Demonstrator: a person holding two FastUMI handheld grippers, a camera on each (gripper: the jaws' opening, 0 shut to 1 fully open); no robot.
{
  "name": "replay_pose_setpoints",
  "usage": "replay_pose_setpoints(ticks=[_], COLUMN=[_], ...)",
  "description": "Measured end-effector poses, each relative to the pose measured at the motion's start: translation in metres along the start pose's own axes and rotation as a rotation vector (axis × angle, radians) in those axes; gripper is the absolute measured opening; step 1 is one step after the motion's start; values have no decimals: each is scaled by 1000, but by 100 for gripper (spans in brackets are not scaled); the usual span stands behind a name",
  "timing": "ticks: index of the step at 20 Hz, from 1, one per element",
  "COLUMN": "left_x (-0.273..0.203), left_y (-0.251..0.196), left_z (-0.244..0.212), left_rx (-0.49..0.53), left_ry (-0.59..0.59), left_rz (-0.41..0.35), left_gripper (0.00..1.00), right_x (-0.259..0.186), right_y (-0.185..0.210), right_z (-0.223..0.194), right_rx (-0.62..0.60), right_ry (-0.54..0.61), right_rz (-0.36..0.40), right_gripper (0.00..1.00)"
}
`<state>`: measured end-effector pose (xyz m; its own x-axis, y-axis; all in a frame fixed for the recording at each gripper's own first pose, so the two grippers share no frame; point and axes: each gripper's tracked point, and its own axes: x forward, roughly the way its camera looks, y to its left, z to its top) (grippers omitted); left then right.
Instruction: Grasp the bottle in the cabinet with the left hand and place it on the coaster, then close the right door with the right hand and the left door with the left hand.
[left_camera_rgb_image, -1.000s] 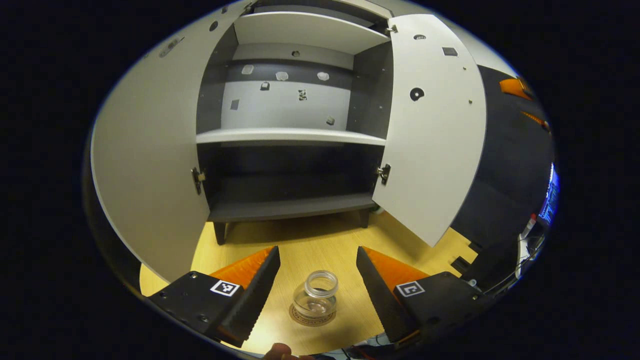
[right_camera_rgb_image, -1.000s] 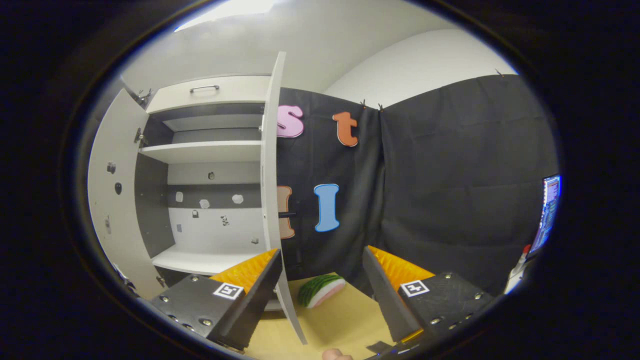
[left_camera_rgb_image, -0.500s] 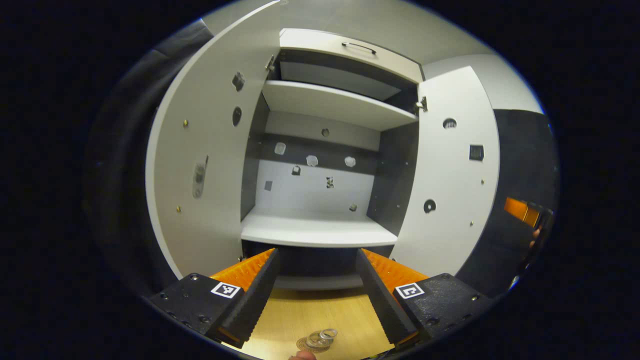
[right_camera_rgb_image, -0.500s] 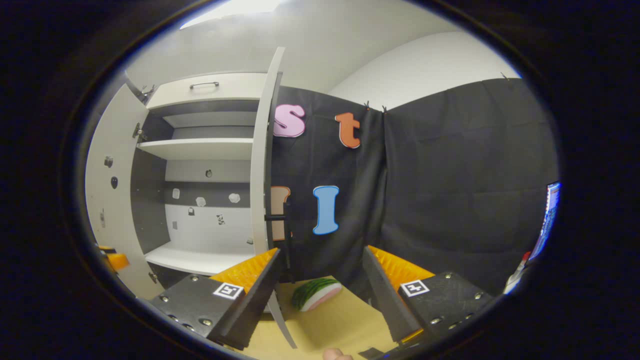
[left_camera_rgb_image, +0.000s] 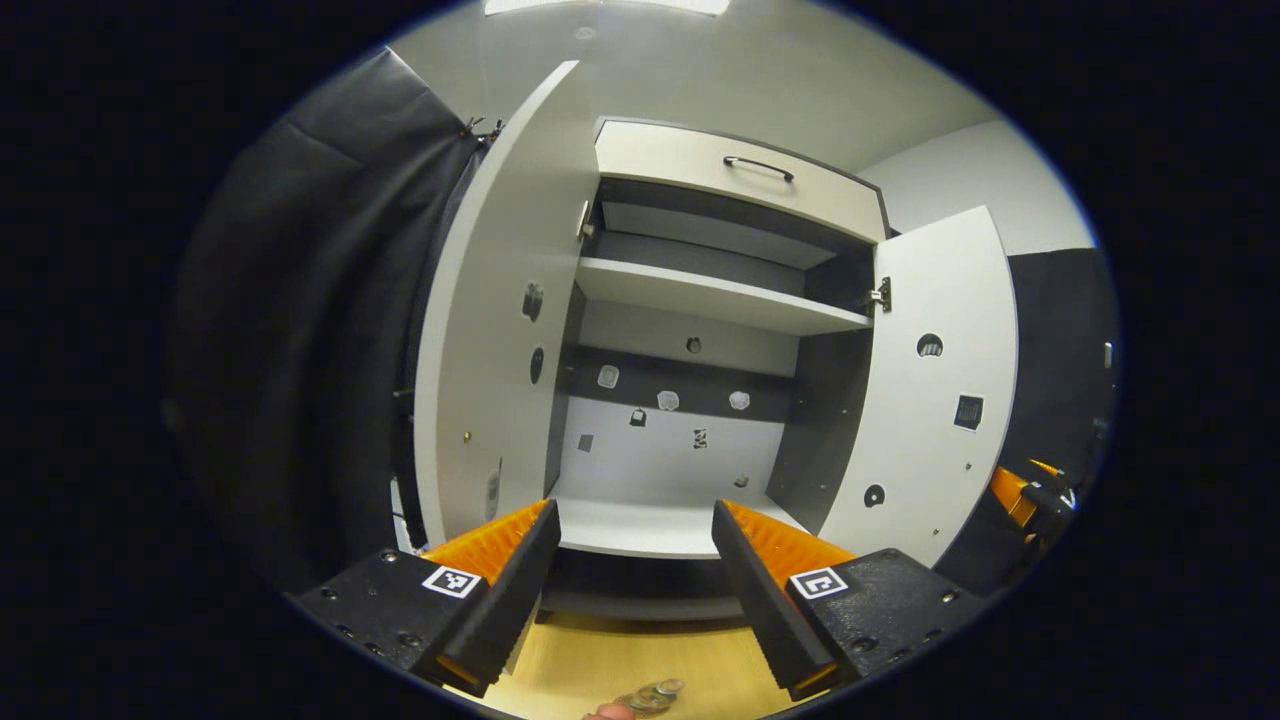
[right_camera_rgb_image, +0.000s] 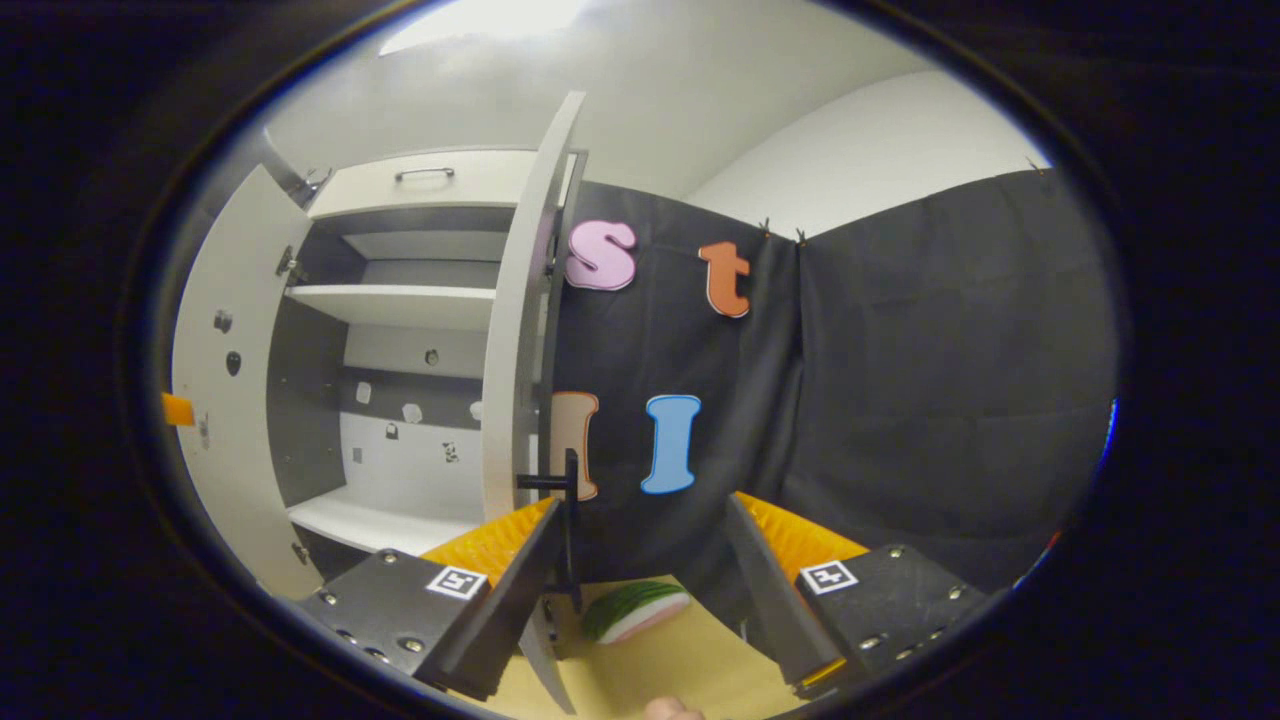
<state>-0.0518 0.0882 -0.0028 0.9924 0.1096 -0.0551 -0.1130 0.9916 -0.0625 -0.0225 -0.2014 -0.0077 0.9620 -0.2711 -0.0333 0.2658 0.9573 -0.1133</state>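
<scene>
The clear glass bottle stands on the round coaster on the wooden table, at the very bottom of the left gripper view. My left gripper is open and empty, raised above the bottle and facing the open cabinet. The left door and the right door both stand wide open. In the right gripper view my right gripper is open and empty. It sits just right of the right door, seen edge-on, with the door's black handle beside its left finger.
The cabinet shelves are bare. A watermelon-slice toy lies on the table between the right gripper's fingers, farther off. Part of the right gripper shows past the right door. Black cloth hangs on both sides.
The left gripper has lifted and tilted up off the bottle, which slid to the bottom edge of its view. The right gripper has moved closer to the right door's outer face and handle.
</scene>
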Motion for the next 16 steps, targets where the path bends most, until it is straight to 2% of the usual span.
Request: replay_pose_setpoints(ticks=[2, 3, 4, 5, 6, 8, 10, 11, 16], left_x=[-3, -5, -7, -9, -9, -10, -10, -11, -21], left_y=[9, 14, 18, 19, 19, 20, 21, 21, 28], left_z=[4, 5, 5, 6, 6, 9, 12, 13, 18], left_rx=[23, 35, 44, 48, 48, 48, 51, 52, 70], left_ry=[-15, -18, -19, -19, -18, -19, -28, -28, -47], left_rz=[24, 38, 48, 55, 54, 53, 61, 63, 85], left_gripper=[93, 96, 93, 96, 96, 96, 100, 96, 96], right_x=[4, 5, 6, 8, 8, 7, 6, 6, 11], right_y=[8, 9, 11, 15, 18, 29, 45, 55, 96], right_z=[0, -1, -3, -1, -1, 1, 0, 0, 0], right_rx=[32, 41, 43, 40, 32, 18, 27, 42, 71], right_ry=[9, 18, 25, 24, 26, 19, 20, 24, 37], right_rz=[38, 49, 67, 88, 108, 144, 199, 232, 369], right_gripper=[96, 96, 93, 96, 93, 96, 93, 96, 96])
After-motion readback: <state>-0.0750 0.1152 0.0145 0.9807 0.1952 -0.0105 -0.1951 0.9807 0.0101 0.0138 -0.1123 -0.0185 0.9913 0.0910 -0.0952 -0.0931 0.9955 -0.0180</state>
